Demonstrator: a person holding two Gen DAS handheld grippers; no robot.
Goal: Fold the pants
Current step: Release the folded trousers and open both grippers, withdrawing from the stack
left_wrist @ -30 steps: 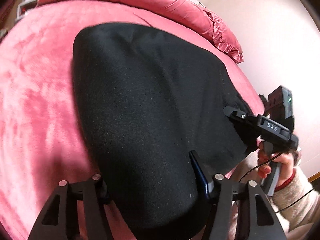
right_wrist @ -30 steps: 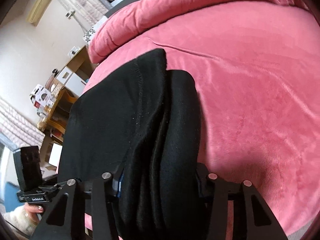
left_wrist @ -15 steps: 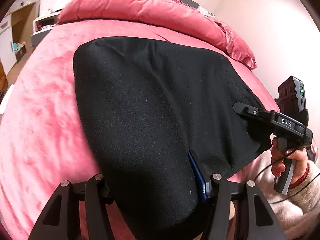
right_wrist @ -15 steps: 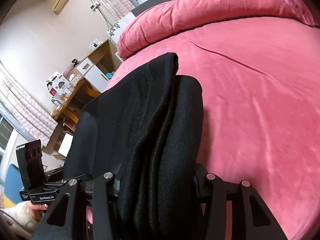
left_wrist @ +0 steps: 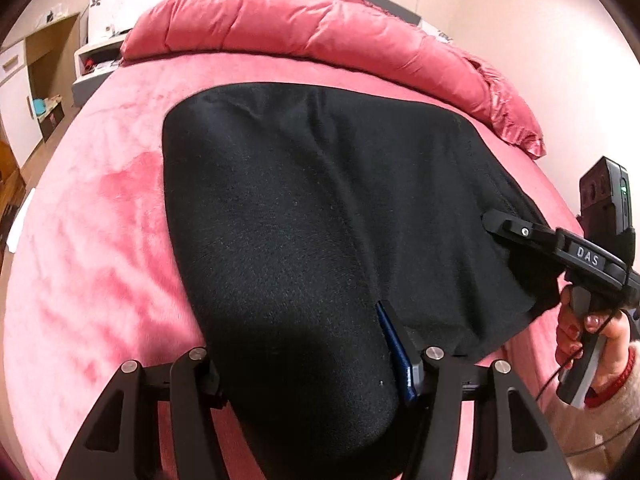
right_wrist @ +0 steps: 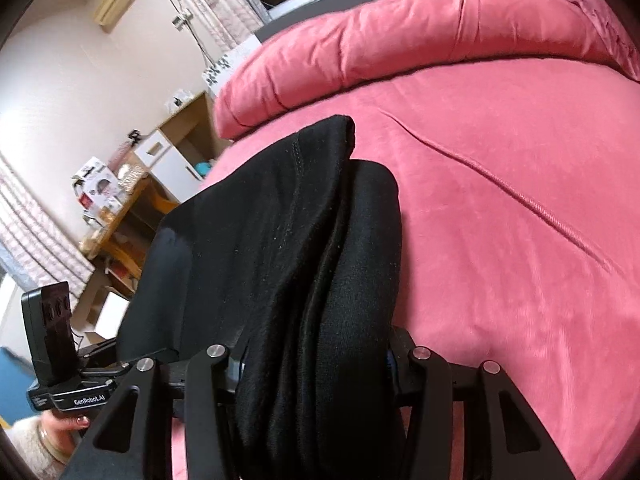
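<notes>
Two hand-held grippers pinch the black pants [left_wrist: 320, 220]: the left hand-held gripper [left_wrist: 308, 364] grips one near corner, the right hand-held gripper [right_wrist: 316, 364] clamps bunched layers. Thick, matte cloth drapes over the pink bed [left_wrist: 92, 248], short of the pillow [left_wrist: 304, 28].
</notes>
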